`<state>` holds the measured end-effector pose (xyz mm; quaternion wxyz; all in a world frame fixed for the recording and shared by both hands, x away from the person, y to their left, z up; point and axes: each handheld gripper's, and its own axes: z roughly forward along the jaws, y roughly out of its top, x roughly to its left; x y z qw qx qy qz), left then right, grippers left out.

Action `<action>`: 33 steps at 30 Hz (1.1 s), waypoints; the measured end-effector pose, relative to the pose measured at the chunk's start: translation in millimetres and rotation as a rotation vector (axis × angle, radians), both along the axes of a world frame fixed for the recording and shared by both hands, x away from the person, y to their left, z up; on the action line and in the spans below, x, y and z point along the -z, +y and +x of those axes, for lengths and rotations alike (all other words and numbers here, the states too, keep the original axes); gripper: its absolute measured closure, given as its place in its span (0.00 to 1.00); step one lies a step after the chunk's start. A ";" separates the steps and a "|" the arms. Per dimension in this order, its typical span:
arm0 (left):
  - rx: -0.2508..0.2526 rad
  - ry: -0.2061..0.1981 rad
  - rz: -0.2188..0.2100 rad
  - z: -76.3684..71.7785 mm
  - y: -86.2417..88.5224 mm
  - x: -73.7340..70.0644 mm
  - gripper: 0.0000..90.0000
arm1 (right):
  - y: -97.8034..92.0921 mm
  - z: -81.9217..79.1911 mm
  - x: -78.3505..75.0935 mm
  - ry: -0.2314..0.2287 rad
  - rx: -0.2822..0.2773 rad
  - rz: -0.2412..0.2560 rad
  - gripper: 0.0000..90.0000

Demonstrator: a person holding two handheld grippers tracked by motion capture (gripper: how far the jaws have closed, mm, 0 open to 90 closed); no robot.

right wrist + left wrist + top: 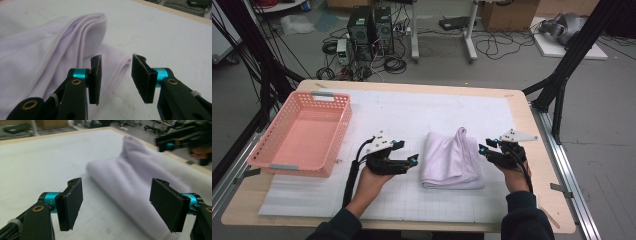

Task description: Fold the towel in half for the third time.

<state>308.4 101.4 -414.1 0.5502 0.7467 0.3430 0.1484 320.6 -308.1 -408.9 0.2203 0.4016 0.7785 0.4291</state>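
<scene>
Folded lilac towel lies mid-mat between my grippers: L gripper just beside its left edge, jaws spread wide, empty; R gripper at its right edge, jaws part open, nothing pinched. Pink basket sits well left on white mat, path to the towel unobstructed.

The folded towel between the two pairs of fingers is pale lilac with fine ribbing. The fingers are black with turquoise collars. Left of them, the basket is salmon pink; the worktop is light wood under a white gridded mat.
</scene>
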 end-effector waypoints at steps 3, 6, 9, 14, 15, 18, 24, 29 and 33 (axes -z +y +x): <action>-0.030 -0.039 0.011 -2.2 15.9 5.1 0.29 | 3.3 -15.6 9.2 -0.002 -0.019 0.004 0.69; -0.056 -0.065 0.011 -3.8 29.0 9.4 0.25 | 8.8 -28.5 14.8 -0.011 -0.045 0.037 0.73; -0.068 -0.075 0.023 -4.6 40.6 13.3 0.24 | 16.1 -36.9 14.5 -0.016 -0.078 0.056 0.74; -0.074 -0.059 0.001 -5.8 54.0 15.7 0.25 | 28.9 -42.9 17.5 0.022 -0.134 0.095 0.68; -0.077 -0.056 -0.005 -6.3 55.5 16.2 0.25 | 31.5 -42.9 19.4 0.038 -0.145 0.098 0.68; -0.082 -0.047 -0.015 -8.0 57.6 17.9 0.25 | 38.5 -41.5 26.8 0.093 -0.182 0.095 0.71; -0.098 -0.044 -0.018 -11.1 60.4 17.4 0.25 | 30.5 -49.2 19.4 0.169 -0.109 0.084 0.97; -0.100 -0.025 -0.014 -9.3 62.2 19.5 0.26 | 17.5 -63.8 11.2 0.192 -0.041 0.066 0.76; -0.087 -0.016 -0.005 -9.2 57.7 21.0 0.26 | 9.8 -57.8 14.6 0.168 0.010 0.180 0.67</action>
